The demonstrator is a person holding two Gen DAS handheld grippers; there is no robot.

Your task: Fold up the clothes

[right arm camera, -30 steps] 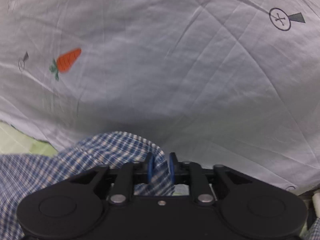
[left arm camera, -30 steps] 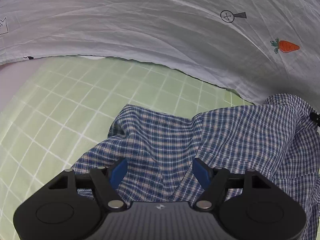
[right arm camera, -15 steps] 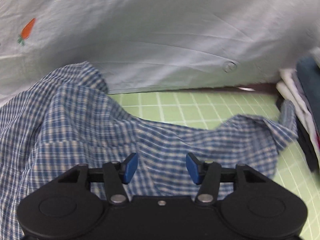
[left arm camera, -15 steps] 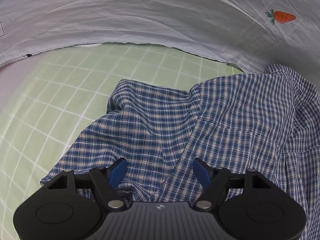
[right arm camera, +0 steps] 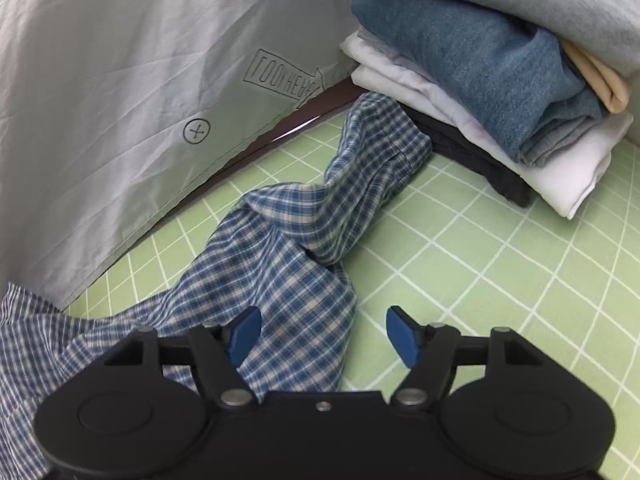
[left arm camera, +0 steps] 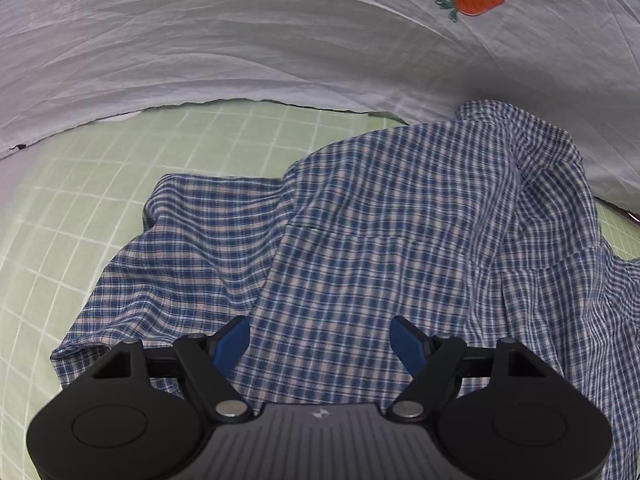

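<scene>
Rumpled blue plaid shirt (left arm camera: 400, 216) on green grid mat (right arm camera: 500, 264), left gripper (left arm camera: 320, 344) fingers apart above it, right gripper (right arm camera: 322, 334) fingers just widened, gripping nothing, over its twisted sleeve (right arm camera: 348, 184), folded clothes stack (right arm camera: 500, 92) beside

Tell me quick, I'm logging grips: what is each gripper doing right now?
Left gripper: open, holding nothing, above the plaid shirt.
Right gripper: open, jaws just widened, holding nothing; the shirt's sleeve lies ahead.

A crumpled shirt (left arm camera: 400, 240) lies on the gridded surface (left arm camera: 80, 208), filling the lower right of the left wrist view. Behind it a draped sheet (left arm camera: 240, 40) spans the top. In the right wrist view the shirt's sleeve (right arm camera: 360, 168) stretches toward the upper right, ending just beside a stack of folded clothes (right arm camera: 500, 92).
</scene>
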